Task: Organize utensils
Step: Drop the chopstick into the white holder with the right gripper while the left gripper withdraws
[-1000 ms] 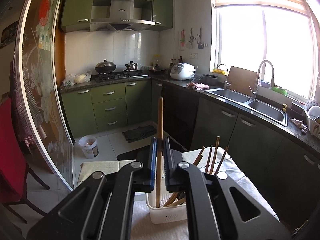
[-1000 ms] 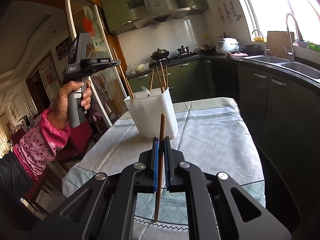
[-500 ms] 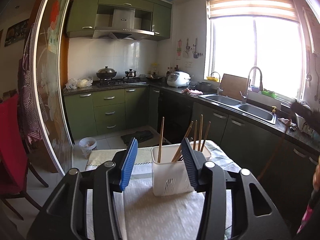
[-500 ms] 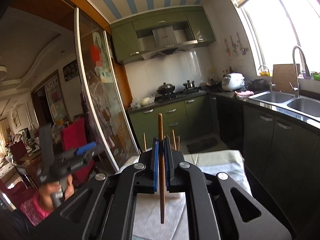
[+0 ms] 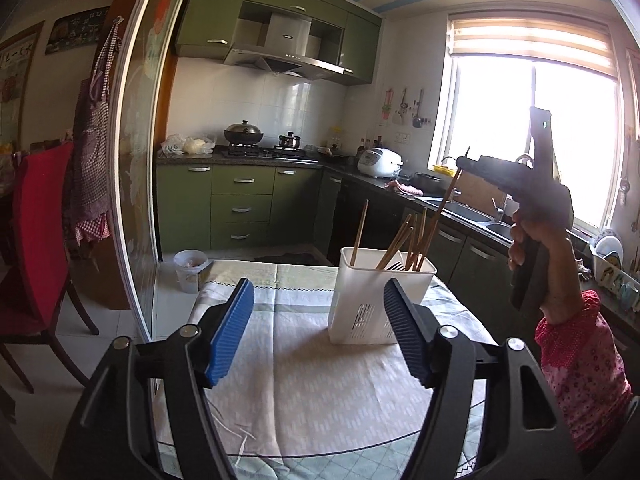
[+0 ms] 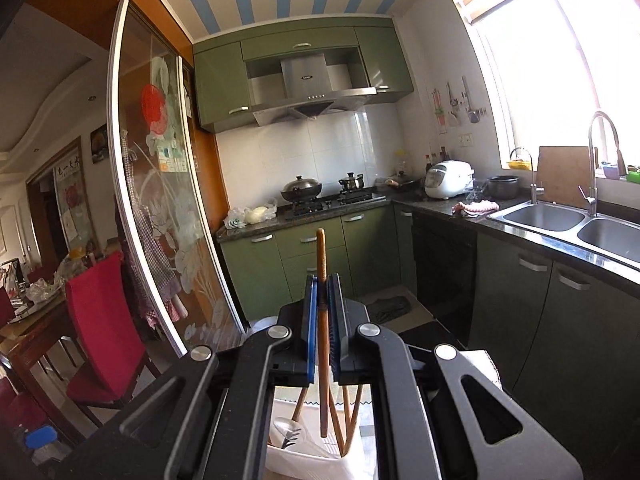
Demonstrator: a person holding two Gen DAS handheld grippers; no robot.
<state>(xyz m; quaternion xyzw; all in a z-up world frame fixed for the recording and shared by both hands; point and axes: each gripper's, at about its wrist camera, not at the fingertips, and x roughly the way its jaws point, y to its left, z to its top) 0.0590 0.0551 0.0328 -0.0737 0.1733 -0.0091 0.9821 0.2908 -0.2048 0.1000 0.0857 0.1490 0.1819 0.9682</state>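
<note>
While gripping one chopstick (image 6: 321, 320) in shut right jaws above the white holder (image 5: 376, 312), left jaws opening empty: lower it in, then release.

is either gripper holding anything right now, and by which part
The right gripper pinches a brown wooden chopstick near mid-length, over the white plastic holder. The left gripper, jaws opening, holds nothing.

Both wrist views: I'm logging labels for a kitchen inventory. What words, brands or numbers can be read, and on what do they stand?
Nothing can be quoted with confidence.
range hood: small brand mark, too small to read.
framed scroll: large brush characters, too blurred to quote.
dark wall plaque: pale marks, unreadable.
rice cooker: no legible label.
</note>
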